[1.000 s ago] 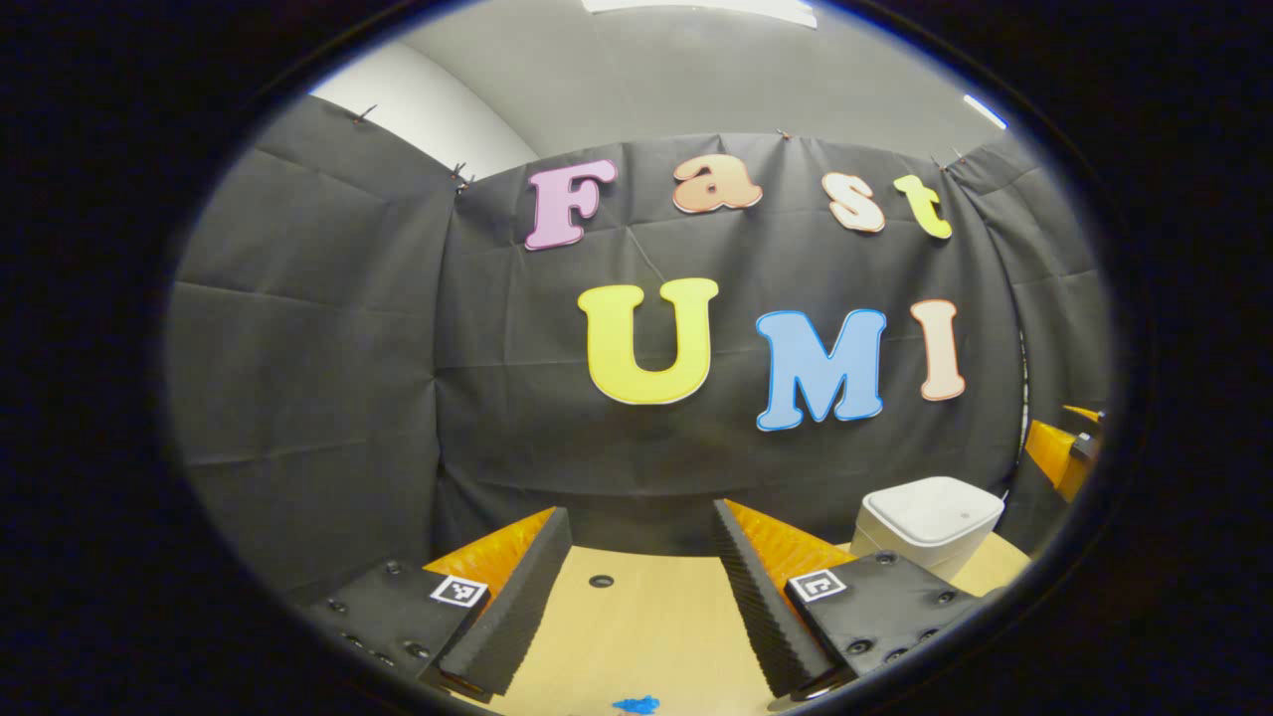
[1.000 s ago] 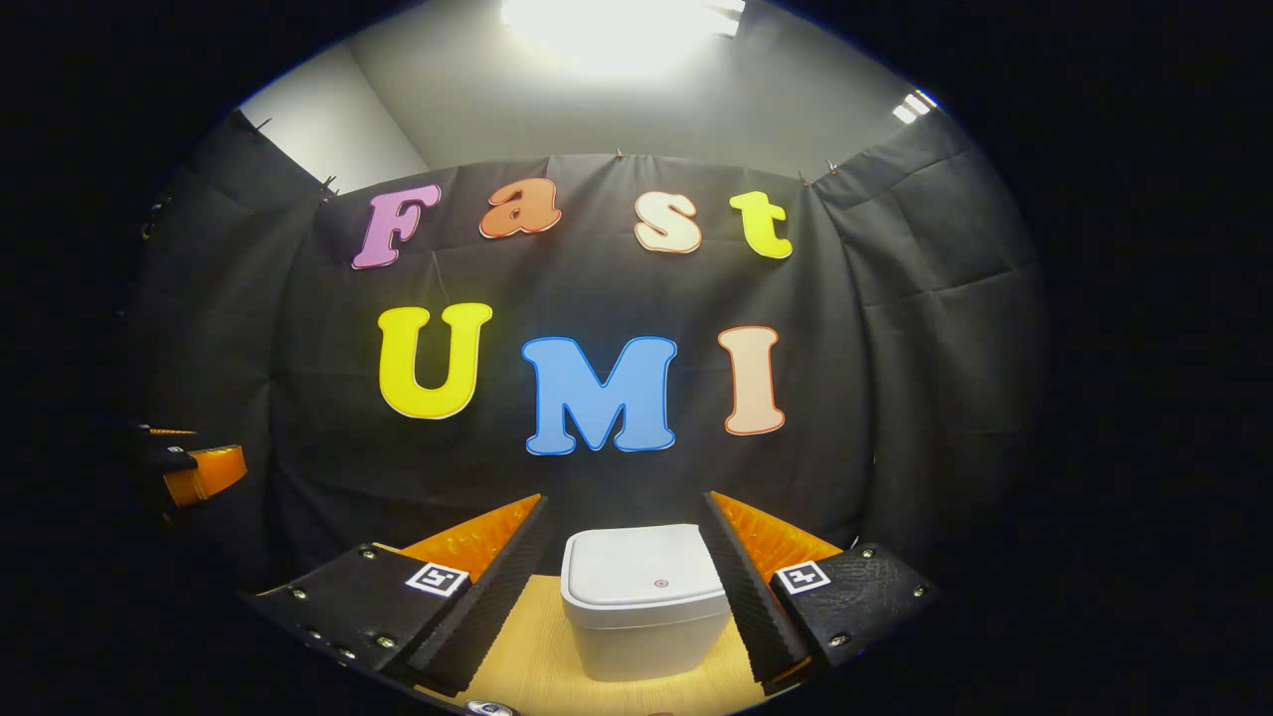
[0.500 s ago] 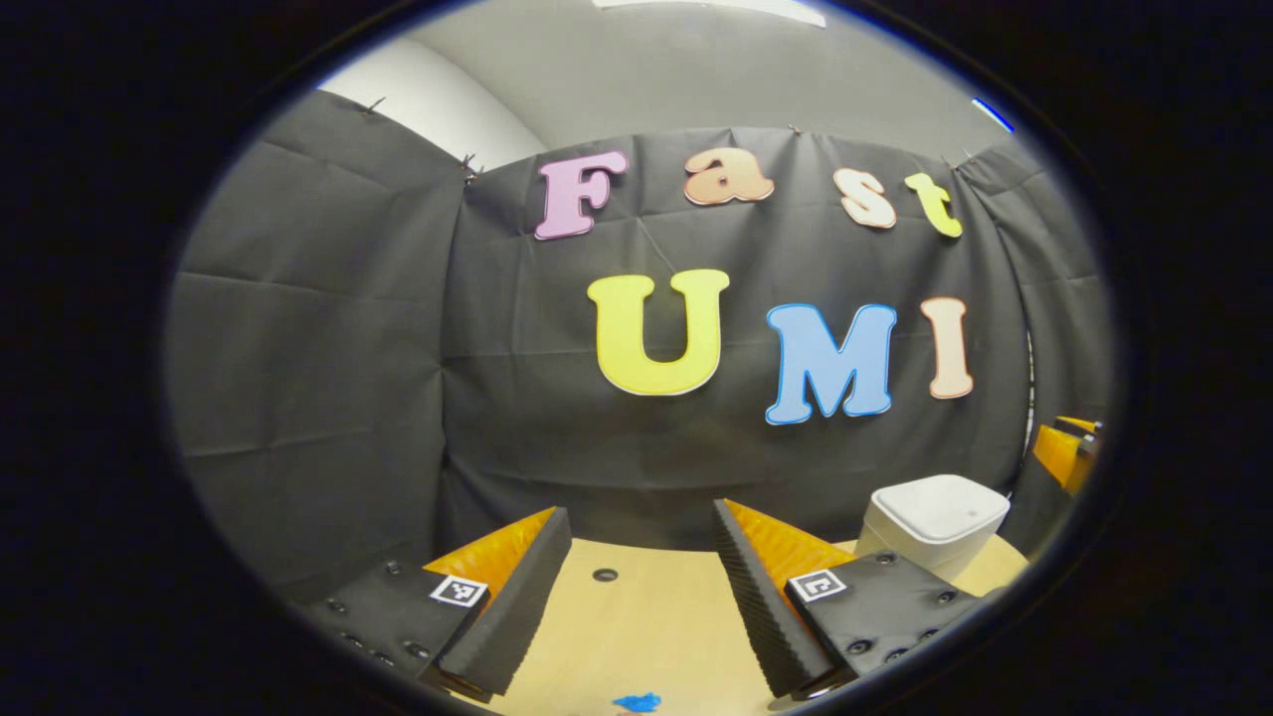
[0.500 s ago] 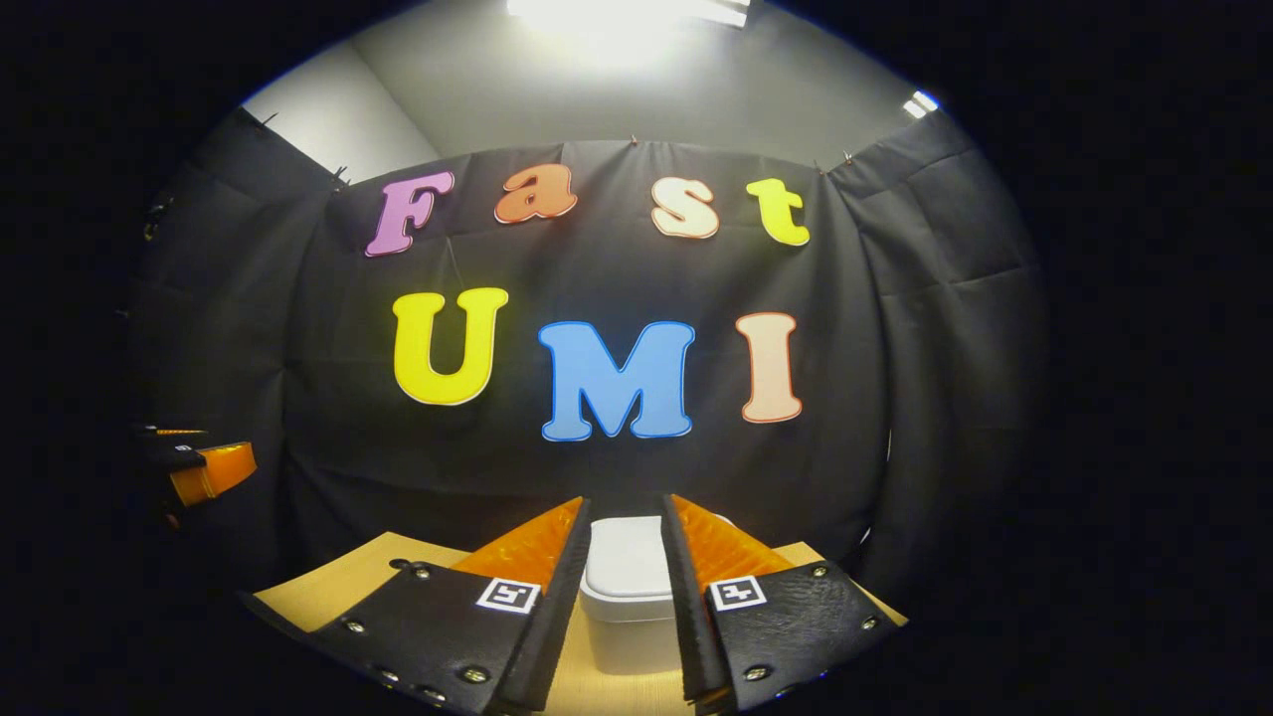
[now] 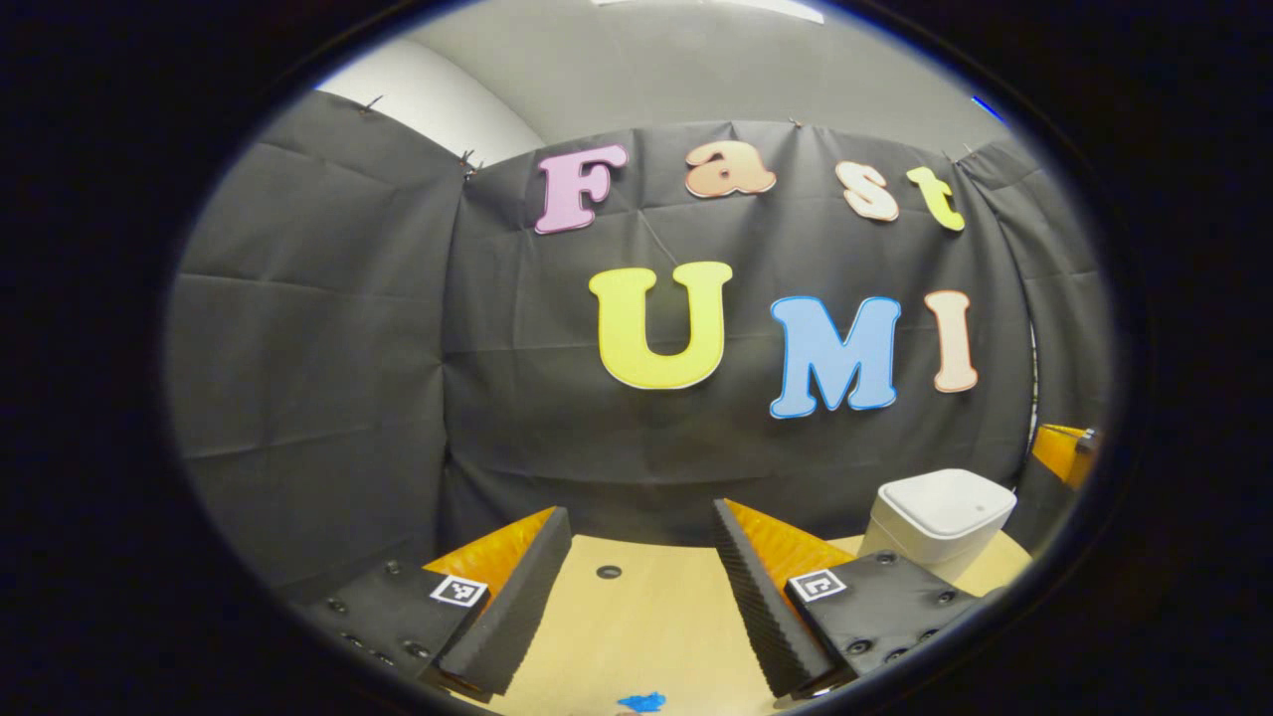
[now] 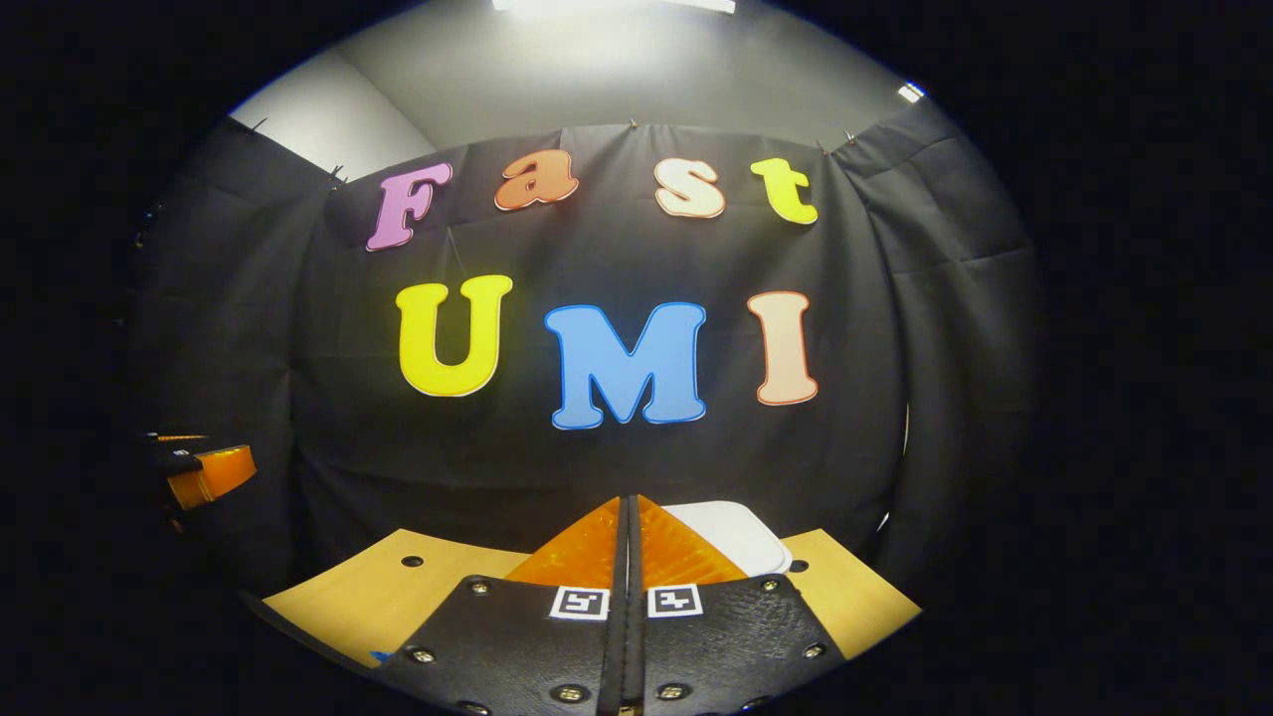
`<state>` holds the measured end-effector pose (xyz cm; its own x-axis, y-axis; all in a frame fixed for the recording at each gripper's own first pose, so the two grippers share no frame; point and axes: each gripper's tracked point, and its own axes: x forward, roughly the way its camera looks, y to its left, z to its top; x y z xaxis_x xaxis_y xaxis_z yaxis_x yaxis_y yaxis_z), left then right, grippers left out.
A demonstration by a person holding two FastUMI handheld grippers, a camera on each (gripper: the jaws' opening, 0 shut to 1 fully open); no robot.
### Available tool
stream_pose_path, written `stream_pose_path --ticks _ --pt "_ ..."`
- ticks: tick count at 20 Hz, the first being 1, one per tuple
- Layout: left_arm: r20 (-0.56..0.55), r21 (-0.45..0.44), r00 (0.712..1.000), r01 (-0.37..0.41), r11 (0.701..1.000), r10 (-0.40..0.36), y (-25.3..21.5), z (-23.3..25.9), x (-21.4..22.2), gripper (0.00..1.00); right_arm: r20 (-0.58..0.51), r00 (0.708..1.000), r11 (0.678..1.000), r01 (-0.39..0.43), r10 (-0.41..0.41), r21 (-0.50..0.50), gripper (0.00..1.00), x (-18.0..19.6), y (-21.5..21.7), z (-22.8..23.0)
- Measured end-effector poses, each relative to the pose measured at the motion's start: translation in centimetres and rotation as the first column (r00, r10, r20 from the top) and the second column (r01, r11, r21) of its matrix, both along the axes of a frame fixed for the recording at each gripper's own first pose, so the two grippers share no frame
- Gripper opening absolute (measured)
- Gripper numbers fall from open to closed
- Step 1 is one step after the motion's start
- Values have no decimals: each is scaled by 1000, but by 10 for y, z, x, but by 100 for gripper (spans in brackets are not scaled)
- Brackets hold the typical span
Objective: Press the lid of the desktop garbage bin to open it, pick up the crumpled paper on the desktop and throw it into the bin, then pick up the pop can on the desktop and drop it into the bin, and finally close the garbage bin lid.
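Note:
The white garbage bin stands on the wooden desk with its lid down, at the right in the left gripper view. My left gripper hangs open over bare desk, well to the left of the bin, nothing between its fingers. In the right gripper view my right gripper is shut with its fingers pressed together, holding nothing. It sits in front of the bin, whose lid peeks out to the right behind the fingers. I cannot tell whether the tips touch the lid.
The light wooden desk has small round holes near its back edge. A small blue scrap lies at the bottom of the left gripper view. The black cloth wall rises close behind the desk. The left gripper shows at the far left of the right gripper view.
My right gripper has gone from open to fully shut and moved so the bin is mostly hidden behind its fingers. The left gripper has barely shifted and stays open.

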<state>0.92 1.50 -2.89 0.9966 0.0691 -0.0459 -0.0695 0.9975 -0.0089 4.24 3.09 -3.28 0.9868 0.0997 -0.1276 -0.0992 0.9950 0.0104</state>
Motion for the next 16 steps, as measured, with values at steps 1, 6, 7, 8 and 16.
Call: stream_pose_path --ticks 1,6,7,8,16 --pt "1 2 1000 -3 1000 2 1 0 0 96 -4 1000 1000 -10 10 9 0 4 1 -1" --pt "1 18 999 -32 999 32 8 -2 6 96 -35 999 999 -36 36 16 0 33 1 -11" --pt "0 19 999 -40 999 40 11 -1 9 96 -51 998 999 -43 44 10 0 39 2 -17" --pt "-1 21 999 -49 999 49 15 -2 10 96 -69 996 999 -48 48 6 0 44 2 -25" --pt "-17 24 992 -128 991 129 42 -10 10 96 -214 977 999 1 -8 -37 0 86 -36 -93"
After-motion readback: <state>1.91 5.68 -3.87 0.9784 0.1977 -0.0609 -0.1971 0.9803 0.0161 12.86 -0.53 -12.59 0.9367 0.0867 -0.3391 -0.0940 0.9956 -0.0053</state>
